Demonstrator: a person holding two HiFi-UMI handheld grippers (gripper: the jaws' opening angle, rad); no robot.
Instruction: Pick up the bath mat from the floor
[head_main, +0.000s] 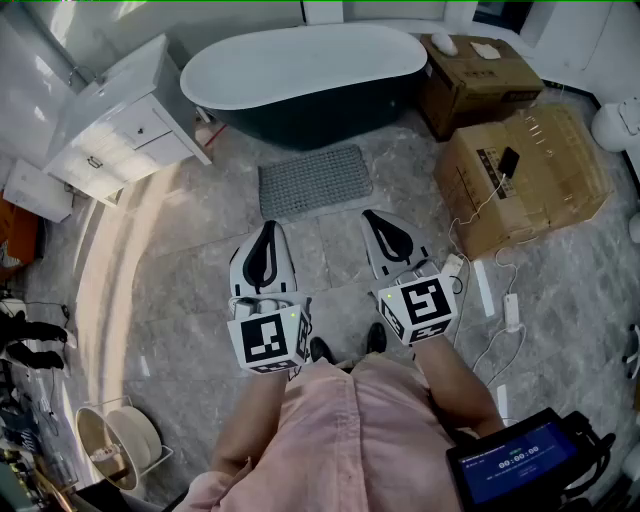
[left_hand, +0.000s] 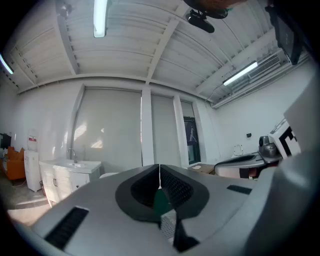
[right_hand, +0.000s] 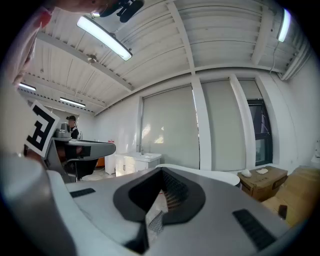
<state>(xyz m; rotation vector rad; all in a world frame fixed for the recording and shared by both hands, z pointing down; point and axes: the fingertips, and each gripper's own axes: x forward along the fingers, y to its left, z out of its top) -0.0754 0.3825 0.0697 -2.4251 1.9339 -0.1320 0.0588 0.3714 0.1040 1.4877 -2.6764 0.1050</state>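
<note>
A grey, nubbed bath mat (head_main: 316, 180) lies flat on the marble floor in front of the dark bathtub (head_main: 305, 78). My left gripper (head_main: 268, 229) is held level above the floor, just short of the mat's near edge, jaws shut with nothing in them. My right gripper (head_main: 373, 217) hovers beside it near the mat's near right corner, also shut and empty. In the left gripper view the left gripper (left_hand: 159, 170) points across the room at the far wall. The right gripper (right_hand: 161, 174) in its own view does the same. Neither gripper view shows the mat.
A white vanity cabinet (head_main: 125, 125) stands at the left. Two cardboard boxes (head_main: 520, 175) sit at the right, with white cables and a power strip (head_main: 482, 287) on the floor beside them. A round basket (head_main: 125, 440) is at the lower left. The person's shoes (head_main: 348, 346) are below the grippers.
</note>
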